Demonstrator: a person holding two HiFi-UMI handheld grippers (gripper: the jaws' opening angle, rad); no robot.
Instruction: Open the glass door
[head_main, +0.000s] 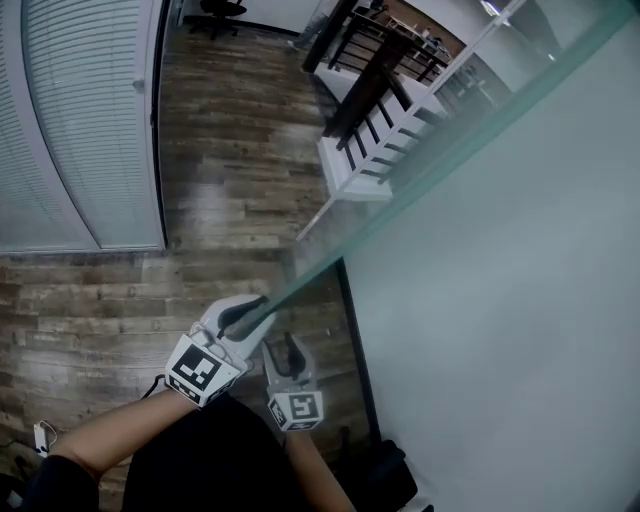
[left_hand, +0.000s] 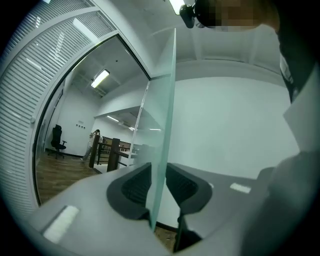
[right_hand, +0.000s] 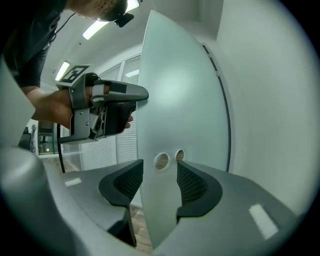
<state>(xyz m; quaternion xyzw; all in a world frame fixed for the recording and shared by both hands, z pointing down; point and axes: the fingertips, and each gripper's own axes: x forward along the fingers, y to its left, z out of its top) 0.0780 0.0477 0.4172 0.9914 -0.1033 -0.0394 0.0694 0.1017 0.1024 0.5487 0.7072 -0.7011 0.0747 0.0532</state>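
The frosted glass door (head_main: 500, 280) stands ajar, and its free edge runs down to my two grippers. In the head view my left gripper (head_main: 262, 305) straddles that edge, with my right gripper (head_main: 290, 345) just below and behind it. The left gripper view has the pane (left_hand: 162, 125) edge-on between the jaws of the left gripper (left_hand: 159, 187), which are open with thin gaps at the pads. My right gripper (right_hand: 160, 182) is wide open around the pane (right_hand: 175, 100), below two round holes (right_hand: 161, 161) in the glass. The left gripper (right_hand: 135, 102) also shows higher on the same edge.
Wooden floor (head_main: 220, 150) spreads beyond the doorway. A wall of white blinds (head_main: 80, 120) stands to the left. A white stair with dark railing (head_main: 380, 130) lies ahead, an office chair (head_main: 220, 10) far back. A dark door frame (head_main: 355, 340) meets the floor by my grippers.
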